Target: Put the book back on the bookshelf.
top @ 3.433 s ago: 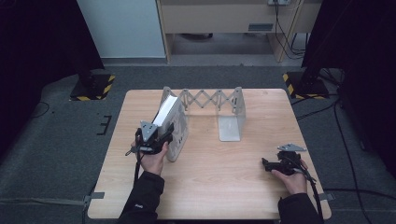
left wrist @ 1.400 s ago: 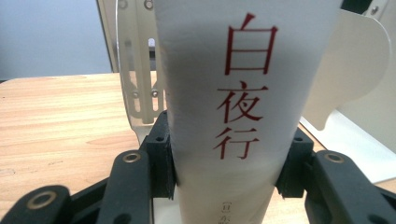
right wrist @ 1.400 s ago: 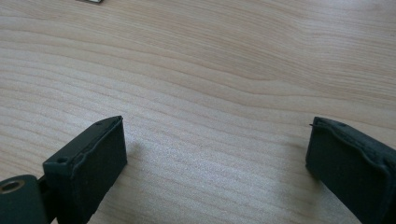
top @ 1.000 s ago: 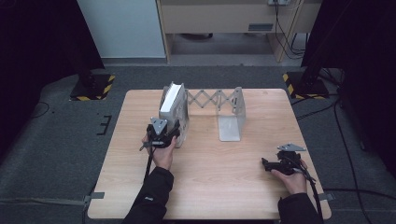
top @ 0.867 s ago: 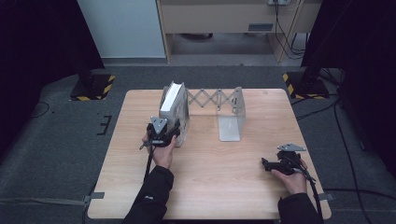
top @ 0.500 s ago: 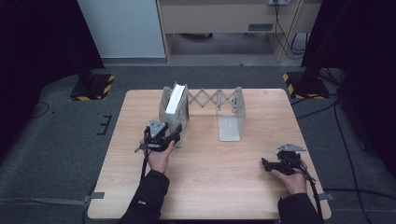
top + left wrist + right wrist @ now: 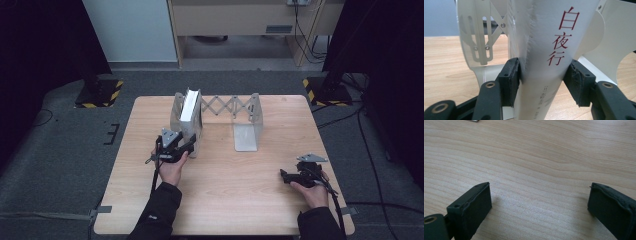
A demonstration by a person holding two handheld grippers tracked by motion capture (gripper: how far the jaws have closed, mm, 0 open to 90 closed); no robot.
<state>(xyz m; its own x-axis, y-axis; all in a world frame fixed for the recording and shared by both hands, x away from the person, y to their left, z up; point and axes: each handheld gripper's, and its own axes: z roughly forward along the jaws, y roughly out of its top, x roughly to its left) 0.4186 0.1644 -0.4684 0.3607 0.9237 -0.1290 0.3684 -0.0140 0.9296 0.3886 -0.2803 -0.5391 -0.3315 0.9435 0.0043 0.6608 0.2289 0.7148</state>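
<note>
A white book (image 7: 190,109) with red characters on its spine (image 7: 549,50) stands upright at the left end of a pale metal extending book rack (image 7: 246,131). My left gripper (image 7: 189,146) reaches in from the front. Its two black pads (image 7: 512,76) lie against the lower spine from both sides, and the jaws have just been closing on the book (image 7: 541,75). My right gripper (image 7: 284,176) rests low on the wooden table near the front right. It is open with nothing but bare wood between its pads (image 7: 539,202).
The rack's scissor links (image 7: 227,106) span the back middle of the table (image 7: 235,205). Its curved end plates (image 7: 477,37) flank the book closely. Black stands with yellow-striped bases (image 7: 100,92) stand on the floor beyond the table's corners.
The book leaned to the right in the oldest frame and now stands upright in the rack. The left hand has drawn slightly back toward the front edge. The right hand has not moved.
</note>
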